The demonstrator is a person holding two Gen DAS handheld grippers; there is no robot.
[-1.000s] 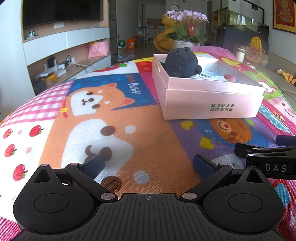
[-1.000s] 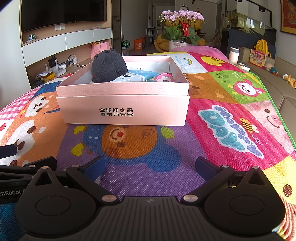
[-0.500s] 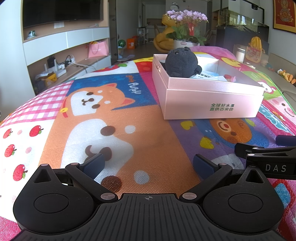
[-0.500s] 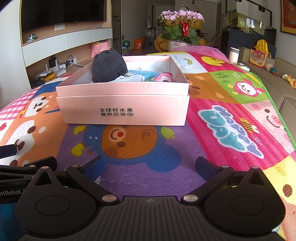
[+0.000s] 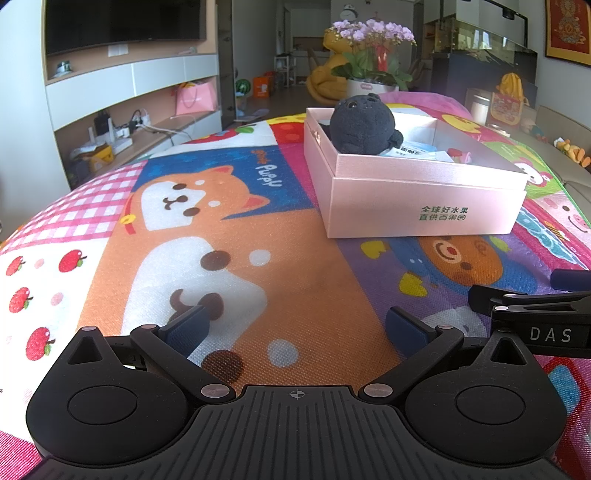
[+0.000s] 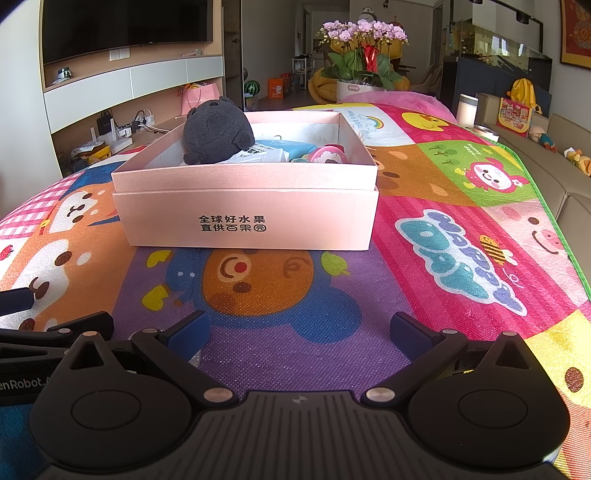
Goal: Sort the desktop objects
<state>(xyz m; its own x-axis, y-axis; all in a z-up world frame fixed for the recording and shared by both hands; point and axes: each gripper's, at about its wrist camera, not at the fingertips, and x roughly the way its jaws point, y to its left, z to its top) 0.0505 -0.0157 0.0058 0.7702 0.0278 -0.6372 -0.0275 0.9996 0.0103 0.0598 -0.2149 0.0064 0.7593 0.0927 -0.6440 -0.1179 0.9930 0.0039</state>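
Observation:
A pink cardboard box (image 5: 424,214) (image 6: 243,221) stands on the cartoon mat. Inside it sits a dark grey plush toy (image 5: 364,123) (image 6: 218,134), with white and blue packets (image 6: 273,151) and a small pink round item (image 6: 327,155) beside it. My left gripper (image 5: 295,328) rests low over the mat, well in front and left of the box, open with nothing between its fingers. My right gripper (image 6: 299,330) sits in front of the box, also open and holding nothing. Each gripper shows at the edge of the other's view.
The colourful play mat (image 6: 461,236) covers the whole table. A flower pot with pink orchids (image 6: 364,55) stands beyond the far end. A shelf unit and TV (image 5: 122,22) line the left wall; a sofa (image 6: 569,184) runs along the right.

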